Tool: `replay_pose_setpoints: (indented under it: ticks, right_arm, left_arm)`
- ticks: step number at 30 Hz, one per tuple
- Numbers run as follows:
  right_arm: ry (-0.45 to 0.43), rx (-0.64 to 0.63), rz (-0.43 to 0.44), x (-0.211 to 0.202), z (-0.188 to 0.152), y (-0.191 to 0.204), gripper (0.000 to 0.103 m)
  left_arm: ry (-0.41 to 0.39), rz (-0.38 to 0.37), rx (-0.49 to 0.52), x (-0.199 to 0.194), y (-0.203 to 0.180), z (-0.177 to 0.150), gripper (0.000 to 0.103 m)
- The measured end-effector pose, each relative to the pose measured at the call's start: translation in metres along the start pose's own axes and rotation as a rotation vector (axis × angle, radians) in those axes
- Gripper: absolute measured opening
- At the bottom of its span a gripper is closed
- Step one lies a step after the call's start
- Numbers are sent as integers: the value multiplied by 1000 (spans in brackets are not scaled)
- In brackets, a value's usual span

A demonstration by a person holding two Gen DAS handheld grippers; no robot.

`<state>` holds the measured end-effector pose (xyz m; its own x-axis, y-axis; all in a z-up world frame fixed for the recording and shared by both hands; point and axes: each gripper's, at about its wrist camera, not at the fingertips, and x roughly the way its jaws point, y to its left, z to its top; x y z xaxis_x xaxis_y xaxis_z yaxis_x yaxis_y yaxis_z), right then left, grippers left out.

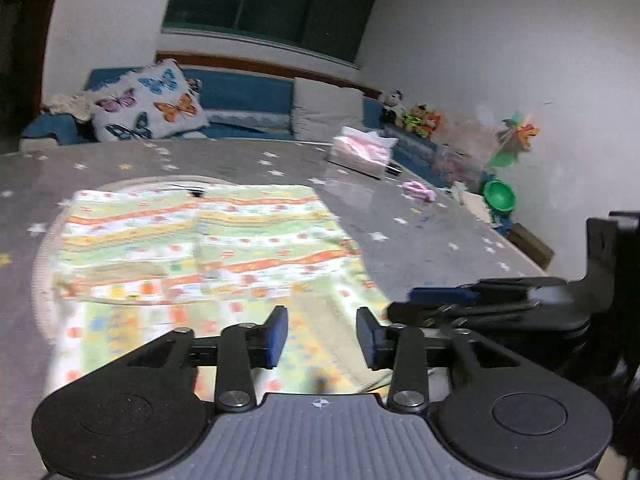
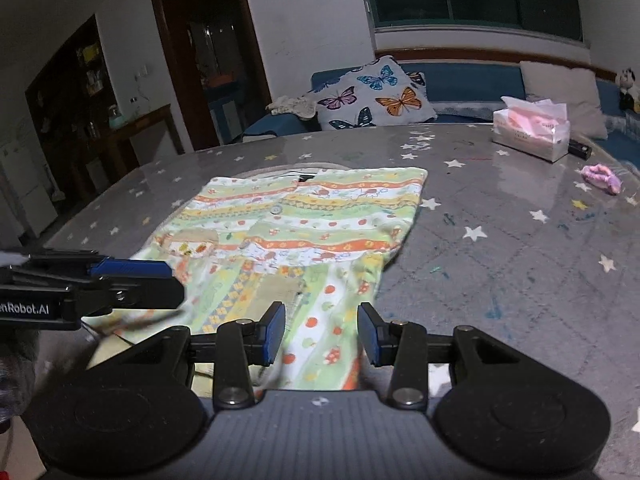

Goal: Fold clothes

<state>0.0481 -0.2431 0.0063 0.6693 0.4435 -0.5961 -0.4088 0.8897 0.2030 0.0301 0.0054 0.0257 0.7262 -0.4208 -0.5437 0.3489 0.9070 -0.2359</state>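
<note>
A small garment (image 1: pixel 208 256) with green, orange and yellow patterned stripes lies flat on the grey star-patterned table (image 1: pixel 420 232), its sides folded in. It also shows in the right wrist view (image 2: pixel 304 232). My left gripper (image 1: pixel 322 340) is open and empty, low over the garment's near end. My right gripper (image 2: pixel 322 338) is open and empty, over the garment's near right corner. The right gripper shows side-on in the left wrist view (image 1: pixel 460 304). The left gripper shows side-on in the right wrist view (image 2: pixel 132 280).
A tissue box (image 2: pixel 532 132), a small black object (image 2: pixel 580 149) and a pink hair tie (image 2: pixel 602 178) lie at the table's far right. A butterfly cushion (image 2: pixel 376 98) sits on the blue sofa behind. Toys (image 1: pixel 496 196) stand by the right wall.
</note>
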Motion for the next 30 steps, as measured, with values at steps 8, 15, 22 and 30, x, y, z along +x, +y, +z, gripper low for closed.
replay_pose_setpoints:
  ticks: [8, 15, 22, 30]
  right_arm:
    - [44, -11, 37, 31, 5, 16, 37]
    - [74, -26, 14, 56, 9, 23, 15]
    - [18, -68, -21, 42, 19, 36, 4]
    - [27, -59, -51, 49, 27, 32, 4]
  left_arm:
    - [-25, 256, -43, -28, 62, -8, 50]
    - [2, 354, -74, -34, 94, -22, 54]
    - [11, 390, -47, -24, 99, -23, 54]
    - [14, 435, -19, -17, 100, -23, 54]
